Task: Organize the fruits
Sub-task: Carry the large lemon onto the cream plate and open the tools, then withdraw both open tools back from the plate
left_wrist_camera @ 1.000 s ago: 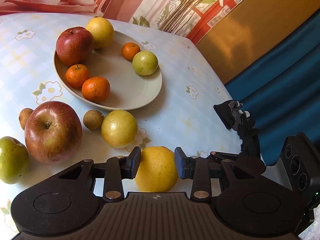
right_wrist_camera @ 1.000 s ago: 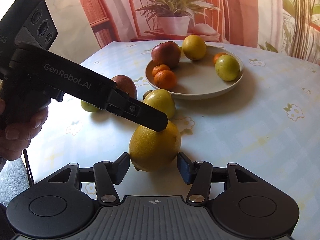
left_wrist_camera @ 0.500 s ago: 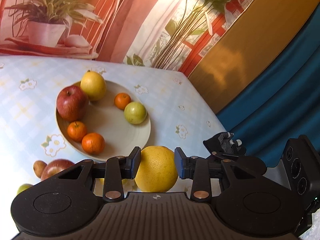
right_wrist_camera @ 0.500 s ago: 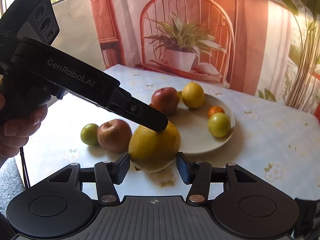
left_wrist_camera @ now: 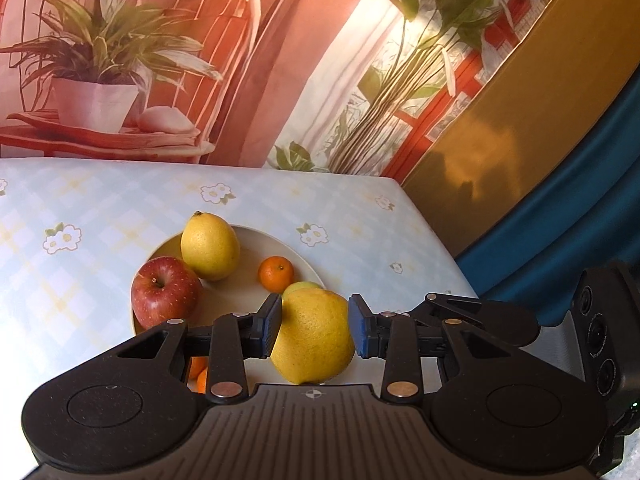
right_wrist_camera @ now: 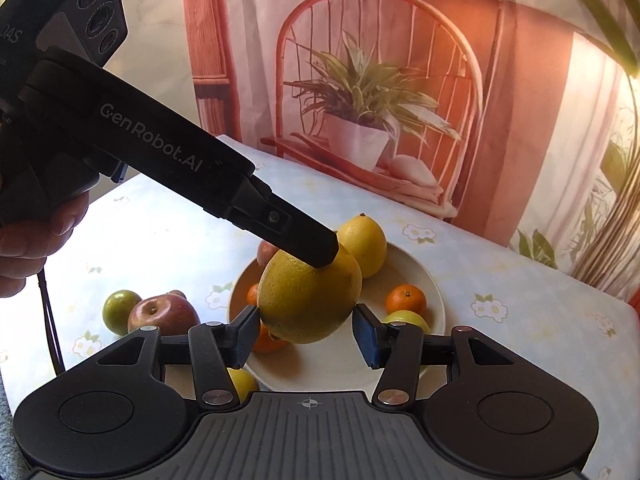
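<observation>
My left gripper (left_wrist_camera: 315,327) is shut on a big yellow citrus fruit (left_wrist_camera: 313,338) and holds it in the air above the cream plate (left_wrist_camera: 310,258). The same fruit (right_wrist_camera: 309,297) shows in the right wrist view, with the left gripper's finger (right_wrist_camera: 316,245) pressed on its top. My right gripper (right_wrist_camera: 306,337) stands around the fruit with both pads close to its sides; a small gap shows at the right pad. The plate (right_wrist_camera: 434,288) holds a lemon (left_wrist_camera: 209,243), a red apple (left_wrist_camera: 165,291), small oranges (left_wrist_camera: 275,273) and a green lime (right_wrist_camera: 406,319).
A red apple (right_wrist_camera: 162,314) and a green fruit (right_wrist_camera: 119,310) lie on the flowered tablecloth (left_wrist_camera: 120,204) left of the plate. A yellow fruit (right_wrist_camera: 242,382) lies near the plate's front rim. The table's right edge (left_wrist_camera: 436,240) meets a blue curtain. A printed backdrop stands behind.
Both grippers have risen with the yellow fruit, lifting it off the table and over the plate. The table and plate now sit lower in both views.
</observation>
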The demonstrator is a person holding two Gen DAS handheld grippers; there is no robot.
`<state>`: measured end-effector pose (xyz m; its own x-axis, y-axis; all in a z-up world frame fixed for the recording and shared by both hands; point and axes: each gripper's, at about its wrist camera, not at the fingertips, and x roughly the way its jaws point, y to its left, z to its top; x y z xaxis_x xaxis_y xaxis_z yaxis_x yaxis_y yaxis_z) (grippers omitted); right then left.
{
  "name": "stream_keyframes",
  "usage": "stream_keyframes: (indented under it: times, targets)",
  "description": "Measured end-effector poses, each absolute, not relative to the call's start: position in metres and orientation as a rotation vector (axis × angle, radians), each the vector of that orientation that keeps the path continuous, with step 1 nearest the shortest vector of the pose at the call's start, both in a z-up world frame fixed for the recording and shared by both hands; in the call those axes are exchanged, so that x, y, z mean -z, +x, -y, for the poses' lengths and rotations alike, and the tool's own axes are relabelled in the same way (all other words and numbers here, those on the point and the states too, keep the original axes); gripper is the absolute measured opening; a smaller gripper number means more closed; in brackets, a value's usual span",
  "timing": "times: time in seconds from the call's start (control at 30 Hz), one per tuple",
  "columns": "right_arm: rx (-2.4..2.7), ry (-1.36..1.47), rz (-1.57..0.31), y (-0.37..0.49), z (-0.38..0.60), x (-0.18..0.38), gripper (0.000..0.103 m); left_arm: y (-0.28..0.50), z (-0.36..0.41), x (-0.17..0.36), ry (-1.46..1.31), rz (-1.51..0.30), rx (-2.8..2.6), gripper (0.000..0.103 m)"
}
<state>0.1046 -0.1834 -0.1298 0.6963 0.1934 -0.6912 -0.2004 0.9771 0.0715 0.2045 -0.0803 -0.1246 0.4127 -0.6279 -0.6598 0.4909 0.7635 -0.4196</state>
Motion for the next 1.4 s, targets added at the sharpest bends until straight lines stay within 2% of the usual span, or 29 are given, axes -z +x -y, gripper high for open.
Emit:
stream_keyframes:
  times: [0.33,0.67,1.4]
  targets:
    - [-0.229,0.083,-0.828,0.135,0.197,0.174,0.047,0.243,0.091,0.159,-0.131,-1.003,0.64,0.037]
    - [-0.201,0.114,-0.847,0.149,0.199,0.189,0.047,0.255,0.101,0.169,-0.089,-1.027,0.592,0.037]
    - [-0.123,0.166,-0.832,0.161,0.193,0.182,0.048,0.224,0.062,0.134,-0.02,-0.849,0.537,0.037]
